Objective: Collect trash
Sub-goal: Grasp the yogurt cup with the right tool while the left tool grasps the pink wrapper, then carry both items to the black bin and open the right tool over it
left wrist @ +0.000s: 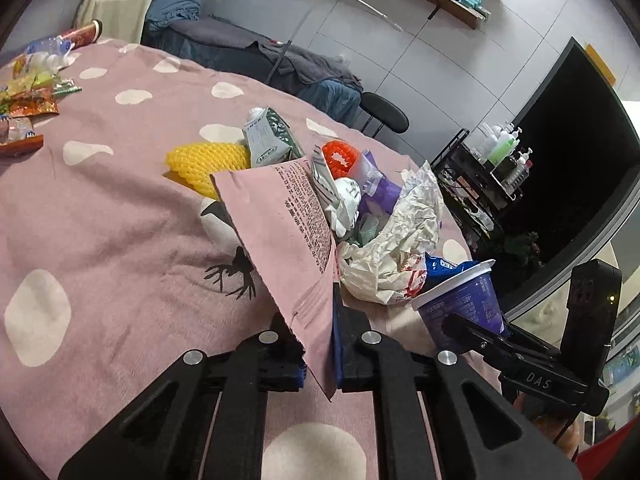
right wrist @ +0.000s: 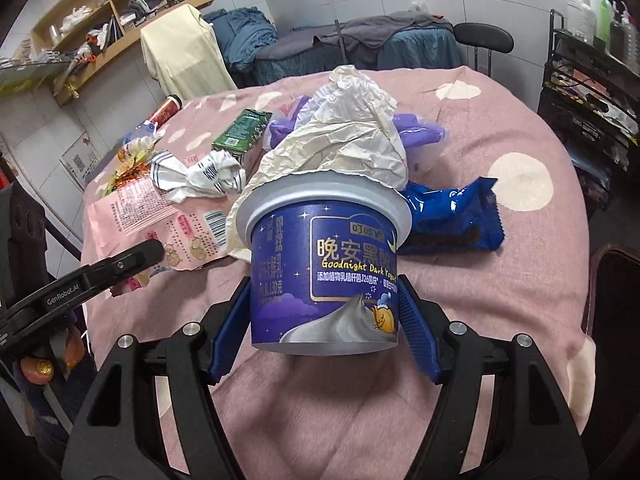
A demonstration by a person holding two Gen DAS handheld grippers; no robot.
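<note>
My left gripper point(left wrist: 318, 344) is shut on the lower corner of a pink snack packet point(left wrist: 288, 232), which slants up off the pink dotted tablecloth point(left wrist: 100, 200). In the right wrist view this packet point(right wrist: 152, 216) lies at the left with one left finger point(right wrist: 132, 258) on it. My right gripper point(right wrist: 324, 320) is shut on a purple yoghurt cup point(right wrist: 328, 248), a blue pad pressed against each side. The cup point(left wrist: 460, 292) stands upright. Behind it sit crumpled white paper point(right wrist: 340, 128), a blue wrapper point(right wrist: 452, 216), a green carton point(right wrist: 240, 128) and a purple packet point(right wrist: 420, 132).
A yellow foam net point(left wrist: 208, 160) and an orange one point(left wrist: 340, 156) lie in the pile. Snack wrappers point(left wrist: 32, 96) and a red can point(left wrist: 84, 34) sit at the far left. A black chair point(left wrist: 384, 114) and a wire rack with bottles point(left wrist: 492, 160) stand beyond the table edge.
</note>
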